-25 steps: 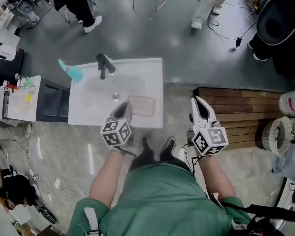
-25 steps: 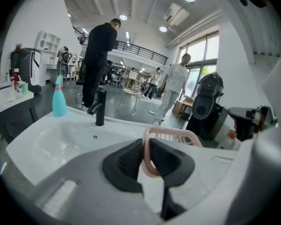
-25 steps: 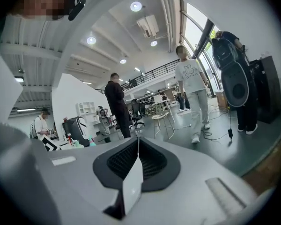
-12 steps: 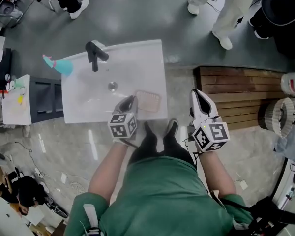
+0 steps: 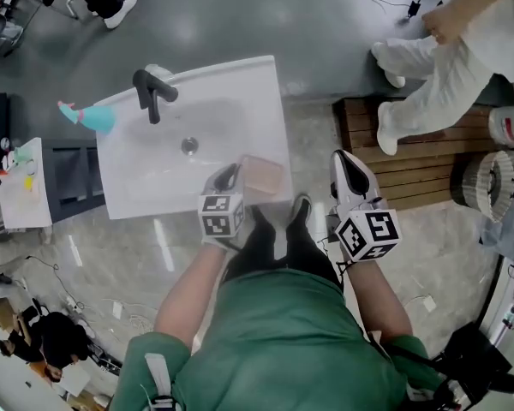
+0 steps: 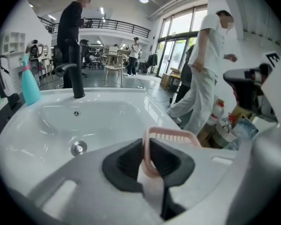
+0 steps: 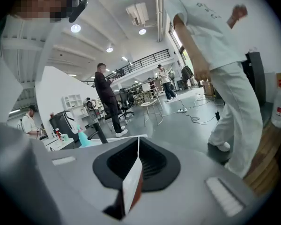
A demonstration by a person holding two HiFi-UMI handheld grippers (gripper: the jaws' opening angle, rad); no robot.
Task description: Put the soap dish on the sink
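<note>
The pink soap dish (image 5: 262,176) is at the front right corner of the white sink (image 5: 240,84). My left gripper (image 5: 231,176) is shut on its near rim. In the left gripper view the pink soap dish's rim (image 6: 171,134) stands up from between the jaws of the left gripper (image 6: 147,146), over the sink basin (image 6: 98,116). Whether the dish rests on the sink or hangs just above it I cannot tell. My right gripper (image 5: 347,165) hovers right of the sink over the floor. It is shut with nothing in it, and the right gripper (image 7: 136,149) shows its jaws pressed together.
A black faucet (image 5: 150,92) stands at the sink's back and a teal bottle (image 5: 90,116) at its back left corner. A person in white (image 5: 445,58) steps on the wooden platform (image 5: 411,157) to the right. A dark cabinet (image 5: 68,178) stands left of the sink.
My left gripper has moved right onto the soap dish and now holds its rim. A person in white has walked onto the wooden platform. The right gripper has barely moved.
</note>
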